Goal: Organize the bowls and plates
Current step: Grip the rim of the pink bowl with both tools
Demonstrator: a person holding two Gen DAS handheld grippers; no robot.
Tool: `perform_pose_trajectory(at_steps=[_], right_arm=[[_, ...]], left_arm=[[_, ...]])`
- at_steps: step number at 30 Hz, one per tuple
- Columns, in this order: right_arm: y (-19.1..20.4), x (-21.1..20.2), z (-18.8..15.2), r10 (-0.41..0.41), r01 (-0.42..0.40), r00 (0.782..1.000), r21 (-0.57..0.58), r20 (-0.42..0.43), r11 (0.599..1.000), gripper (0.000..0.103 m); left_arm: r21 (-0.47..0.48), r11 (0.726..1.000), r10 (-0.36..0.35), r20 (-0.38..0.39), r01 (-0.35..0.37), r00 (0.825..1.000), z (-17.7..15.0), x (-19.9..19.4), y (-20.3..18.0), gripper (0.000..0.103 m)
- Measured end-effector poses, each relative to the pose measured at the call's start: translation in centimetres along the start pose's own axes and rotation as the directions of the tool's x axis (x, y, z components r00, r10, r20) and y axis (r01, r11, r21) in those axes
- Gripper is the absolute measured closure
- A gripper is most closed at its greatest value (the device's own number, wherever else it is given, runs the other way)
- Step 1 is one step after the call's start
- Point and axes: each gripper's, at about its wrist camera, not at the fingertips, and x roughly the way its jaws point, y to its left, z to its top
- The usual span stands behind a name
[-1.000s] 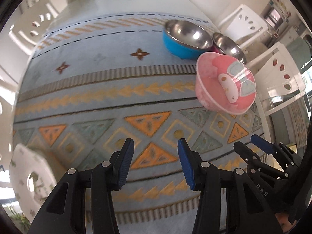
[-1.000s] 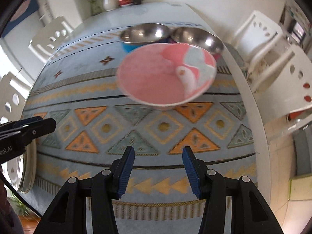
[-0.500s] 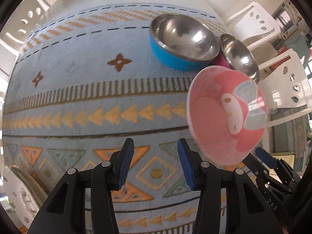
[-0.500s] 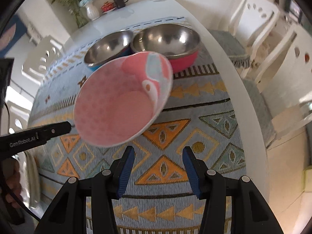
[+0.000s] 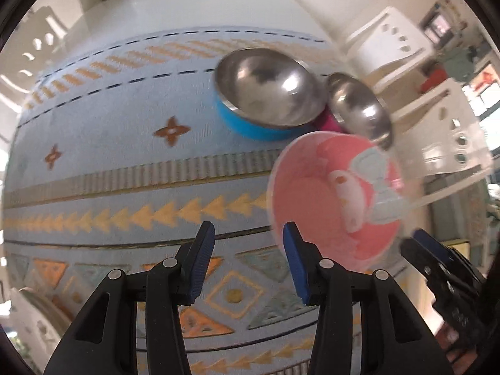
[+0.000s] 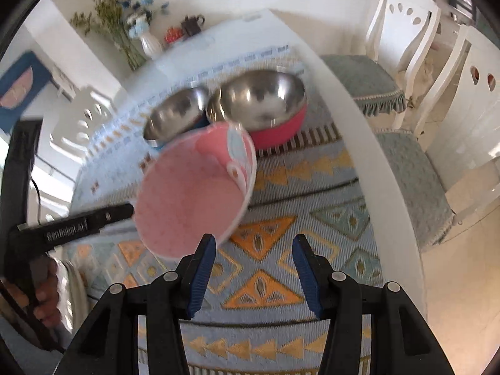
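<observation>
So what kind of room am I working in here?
Most likely a home dining room: a long table under a patterned runner, white dining chairs with cushioned seats, and a flower vase at the far end.

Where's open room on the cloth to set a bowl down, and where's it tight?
Free: the tablecloth left of the blue bowl, and its triangle band nearer than the pink bowl. Crowded: the far right, where blue bowl, red bowl and pink bowl bunch together.
</observation>
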Motion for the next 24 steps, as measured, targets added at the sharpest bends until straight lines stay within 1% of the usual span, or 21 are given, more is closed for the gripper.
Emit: perform_pose_trajectory(at_steps=[1, 3, 5, 7, 9, 10, 11, 14, 19, 22, 24], right_arm=[[-0.2, 0.0, 0.4, 0.02, -0.02, 1.0, 0.014, 0.017, 1.0, 0.054], [-0.6, 0.8, 1.1, 0.042, -0.042, 0.999, 0.031, 0.004, 0.999, 0.054], [-0.9, 1.9, 1.6, 0.09, -0.089, 0.996, 0.063, -0.009, 0.994, 0.054], [-1.1, 2.9, 2.0, 0.158, -0.156, 0.987, 0.107, -0.012, 0.982, 0.054], [-0.9, 3.7, 2.6, 0.215, -0.211, 0.977, 0.14, -0.008, 0.967, 0.054], [-0.9, 4.0, 2.8, 0.237, -0.233, 0.972, 0.15, -0.005, 0.961, 0.05], [-0.8, 4.4, 3.2, 0.245, -0.241, 0.969, 0.163, -0.002, 0.957, 0.05], [-0.7, 5.0, 3.9, 0.257, -0.253, 0.966, 0.191, 0.003, 0.949, 0.049], [-0.8, 5.7, 4.2, 0.281, -0.275, 0.96, 0.183, -0.006, 0.944, 0.049], [-1.4, 7.3, 3.9, 0.297, -0.281, 0.954, 0.235, -0.037, 0.931, 0.049], [-1.6, 7.7, 3.7, 0.304, -0.288, 0.953, 0.26, -0.023, 0.922, 0.049]], left_arm=[[0.004, 1.0, -0.002, -0.006, 0.002, 1.0, 0.1, 0.3, -0.1, 0.061], [-0.001, 1.0, -0.017, -0.034, 0.017, 0.999, 0.2, 1.5, -0.2, 0.061], [-0.023, 0.999, -0.037, -0.057, 0.035, 0.998, 0.3, 2.5, -0.4, 0.061], [-0.036, 0.998, -0.052, -0.047, 0.05, 0.998, 0.3, 2.5, -0.6, 0.061], [-0.013, 0.998, -0.067, -0.018, 0.067, 0.998, 0.4, 2.0, -1.4, 0.061], [0.002, 0.997, -0.075, -0.01, 0.075, 0.997, 0.7, 1.9, -2.0, 0.061], [0.019, 0.996, -0.084, -0.004, 0.084, 0.996, 0.8, 1.9, -2.3, 0.061], [0.052, 0.998, -0.042, 0.003, 0.041, 0.999, 1.4, 2.1, -3.2, 0.06], [0.036, 0.997, -0.066, 0.015, 0.066, 0.998, 1.7, 2.4, -3.1, 0.06], [0.054, 0.997, -0.053, 0.01, 0.053, 0.999, 1.3, 2.9, -2.9, 0.06], [0.043, 0.998, -0.051, 0.001, 0.051, 0.999, 0.9, 3.5, -3.1, 0.06]])
